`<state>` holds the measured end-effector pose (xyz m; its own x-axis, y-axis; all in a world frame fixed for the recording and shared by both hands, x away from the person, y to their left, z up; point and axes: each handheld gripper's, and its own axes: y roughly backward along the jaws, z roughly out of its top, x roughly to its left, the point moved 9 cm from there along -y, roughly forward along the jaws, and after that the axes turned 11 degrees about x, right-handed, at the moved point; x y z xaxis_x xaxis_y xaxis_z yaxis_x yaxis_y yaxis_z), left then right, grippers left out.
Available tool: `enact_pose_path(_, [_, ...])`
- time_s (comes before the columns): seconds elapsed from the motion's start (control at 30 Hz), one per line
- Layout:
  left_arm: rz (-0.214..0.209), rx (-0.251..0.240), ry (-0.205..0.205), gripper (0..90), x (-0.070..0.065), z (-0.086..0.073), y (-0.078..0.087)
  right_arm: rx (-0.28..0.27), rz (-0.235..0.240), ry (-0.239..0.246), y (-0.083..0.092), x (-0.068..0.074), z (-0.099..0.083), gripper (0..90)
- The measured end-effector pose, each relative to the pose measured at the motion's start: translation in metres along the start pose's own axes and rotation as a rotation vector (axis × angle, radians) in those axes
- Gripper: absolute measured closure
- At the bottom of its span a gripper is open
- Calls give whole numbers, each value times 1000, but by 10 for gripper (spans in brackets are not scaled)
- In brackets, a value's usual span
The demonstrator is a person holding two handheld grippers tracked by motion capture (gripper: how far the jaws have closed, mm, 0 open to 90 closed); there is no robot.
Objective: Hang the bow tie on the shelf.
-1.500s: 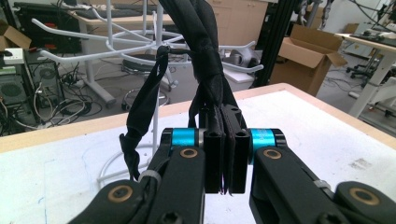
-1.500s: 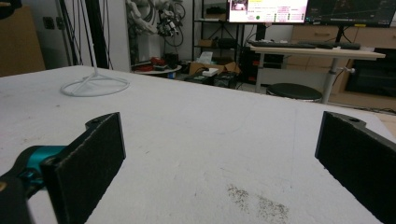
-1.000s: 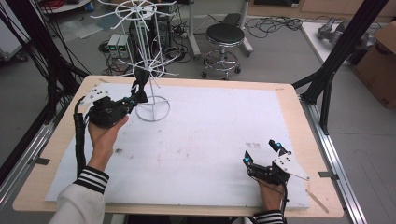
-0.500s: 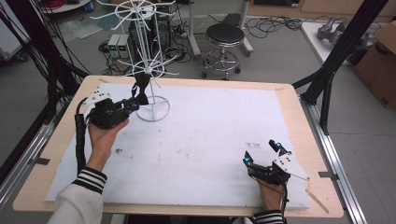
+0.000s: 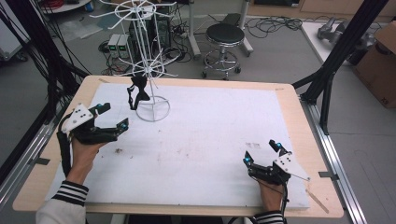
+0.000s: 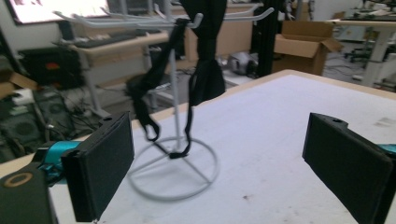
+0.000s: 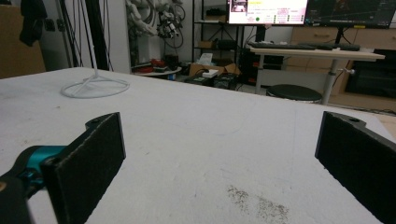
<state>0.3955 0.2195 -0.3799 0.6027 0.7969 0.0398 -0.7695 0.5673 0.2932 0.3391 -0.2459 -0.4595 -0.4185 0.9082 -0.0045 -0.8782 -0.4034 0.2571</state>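
A white wire rack (image 5: 148, 70) stands on a ring base (image 5: 153, 110) at the back left of the white mat. A black bow-tie-like strap (image 5: 137, 93) hangs from one of its low arms. My left gripper (image 5: 114, 115) sits to the left of the base, clear of the strap; its jaws have just been opening and nothing is between them. In the left gripper view the strap (image 6: 205, 74) dangles over the ring base (image 6: 175, 170), beyond the wide-apart jaws of the left gripper (image 6: 224, 154). My right gripper (image 5: 261, 151) rests open and empty at the front right, and the right gripper (image 7: 219, 158) looks across bare mat.
The white mat (image 5: 219, 126) covers a wooden table (image 5: 308, 140). A smudge (image 5: 116, 150) marks the mat near the left hand. Black frame posts (image 5: 327, 79) rise at the right edge, and a stool (image 5: 225, 39) and cables lie on the floor behind.
The left gripper has let go of the black strap, opened, and drawn back from the rack toward the left and lower. The strap now hangs on the rack. The right gripper has not moved.
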Motion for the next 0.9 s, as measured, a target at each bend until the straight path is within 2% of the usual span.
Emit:
enact_pose_path(0.1, [-2, 1, 2, 91, 0, -11, 8, 1, 0, 2, 0, 0, 0, 5])
enact_pose_path(0.23, [-3, 3, -14, 89, -3, -33, 15, -1, 0, 9, 0, 0, 0, 6])
enact_pose_path(0.3, [3, 4, -1, 89, -6, -48, 16, -1, 0, 9, -1, 0, 0, 5])
enact_pose_path(0.37, [19, -16, 2, 89, -8, -61, 17, 1, -4, 13, 0, 0, 0, 6])
enact_pose_path(0.5, [11, -33, 22, 90, -16, -81, 18, -2, -10, 10, 0, -1, 0, 6])
enact_pose_path(0.63, [21, -54, 28, 90, -15, -85, 21, -3, -16, 2, 0, -1, 0, 6])
enact_pose_path(0.7, [16, -83, 46, 90, -14, -85, 25, -1, -16, -1, 0, -1, 0, 6])
enact_pose_path(0.8, [24, -94, 67, 91, -12, -85, 26, -1, -17, -1, 0, -1, 0, 5])
enact_pose_path(0.9, [24, -91, 64, 92, -12, -86, 26, -2, -17, 1, 0, -1, 0, 5])
